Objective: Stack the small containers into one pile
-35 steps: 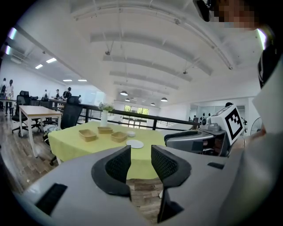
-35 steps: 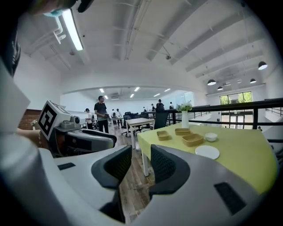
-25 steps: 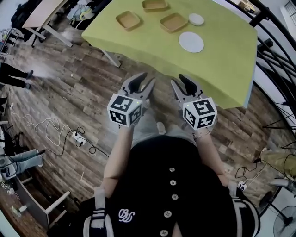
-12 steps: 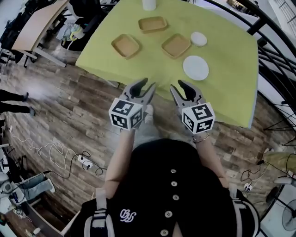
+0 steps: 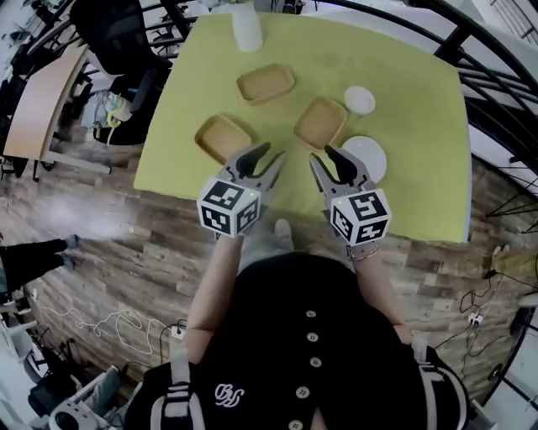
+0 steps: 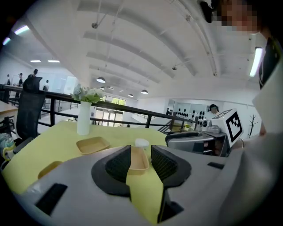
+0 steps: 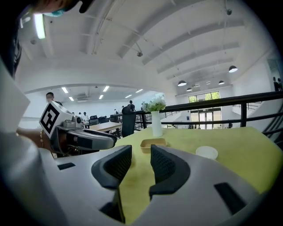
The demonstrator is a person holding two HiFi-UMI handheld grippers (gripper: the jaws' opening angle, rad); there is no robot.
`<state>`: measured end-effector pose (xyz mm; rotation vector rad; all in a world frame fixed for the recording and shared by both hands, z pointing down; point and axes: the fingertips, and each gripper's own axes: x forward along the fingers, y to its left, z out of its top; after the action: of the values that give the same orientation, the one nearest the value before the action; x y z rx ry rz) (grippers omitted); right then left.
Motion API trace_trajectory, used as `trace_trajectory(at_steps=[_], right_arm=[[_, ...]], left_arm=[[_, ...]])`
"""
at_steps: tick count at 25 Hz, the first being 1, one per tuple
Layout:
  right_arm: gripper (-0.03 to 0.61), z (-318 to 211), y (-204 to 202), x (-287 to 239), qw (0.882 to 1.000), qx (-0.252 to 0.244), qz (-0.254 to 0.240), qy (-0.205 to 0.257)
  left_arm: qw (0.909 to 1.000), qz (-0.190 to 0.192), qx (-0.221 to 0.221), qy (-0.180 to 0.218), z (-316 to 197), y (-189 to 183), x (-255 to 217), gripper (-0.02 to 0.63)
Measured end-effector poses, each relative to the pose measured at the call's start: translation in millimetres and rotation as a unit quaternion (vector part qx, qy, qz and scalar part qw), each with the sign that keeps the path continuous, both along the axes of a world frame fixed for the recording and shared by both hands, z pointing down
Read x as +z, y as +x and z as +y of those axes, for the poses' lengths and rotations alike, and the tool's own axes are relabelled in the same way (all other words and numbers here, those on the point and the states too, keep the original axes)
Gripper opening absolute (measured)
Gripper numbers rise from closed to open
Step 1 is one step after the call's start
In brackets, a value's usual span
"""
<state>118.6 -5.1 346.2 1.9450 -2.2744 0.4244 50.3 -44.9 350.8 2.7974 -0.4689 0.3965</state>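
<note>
Both grippers have travelled off the plank floor [image 5: 92, 218] since a second ago and now reach over the near edge of the table [image 5: 420, 126], which has swung close beneath me. My left gripper [image 5: 269, 154] has its jaws spread with nothing between the ribbed black pads. My right gripper [image 5: 324, 154] is spread the same way and just as empty. One tray shows through the gap in the left gripper view, but it lies further up the cloth, untouched.

By my reckoning no stacking has begun. Three shallow trays sit apart, each flat on the cloth. The near-left tray [image 5: 224, 138] is just beyond my left jaws, the right tray [image 5: 320, 123] is just beyond my right jaws, and the far tray [image 5: 265, 83] is further back, near the vase [image 5: 246, 25]. Every lift and every placement is still to be done.

All three trays are tan and matt, squarish with rounded corners and a low raised rim, and they look like moulded fibre or light wood. That shape looks made to nest. A smooth lime-yellow cloth covers the table. A small white dish [image 5: 360, 99] and a white plate [image 5: 370, 155], both round and plain, sit to the right. The vase is a tall white cylinder holding pale flowers.
</note>
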Motion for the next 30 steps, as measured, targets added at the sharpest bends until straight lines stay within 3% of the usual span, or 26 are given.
trace_trajectory(at_steps=[5, 13, 22, 30], right_arm=[[0.129, -12, 20, 2, 0.999, 0.038, -0.003, -0.008], [0.127, -8, 58, 22, 0.997, 0.07, -0.01, -0.027], [0.124, -14, 80, 41, 0.997, 0.052, -0.024, -0.051], [0.12, -30, 90, 59, 0.996, 0.045, -0.038, -0.066]], left_arm=[[0.9993, -0.008, 0.036, -0.009, -23, 22, 5, 0.143], [0.9941, -0.026, 0.094, -0.048, -14, 68, 40, 0.129], [0.9929, -0.073, 0.084, -0.041, -49, 103, 57, 0.153], [0.9838, -0.14, 0.105, -0.039, -79, 121, 89, 0.15]])
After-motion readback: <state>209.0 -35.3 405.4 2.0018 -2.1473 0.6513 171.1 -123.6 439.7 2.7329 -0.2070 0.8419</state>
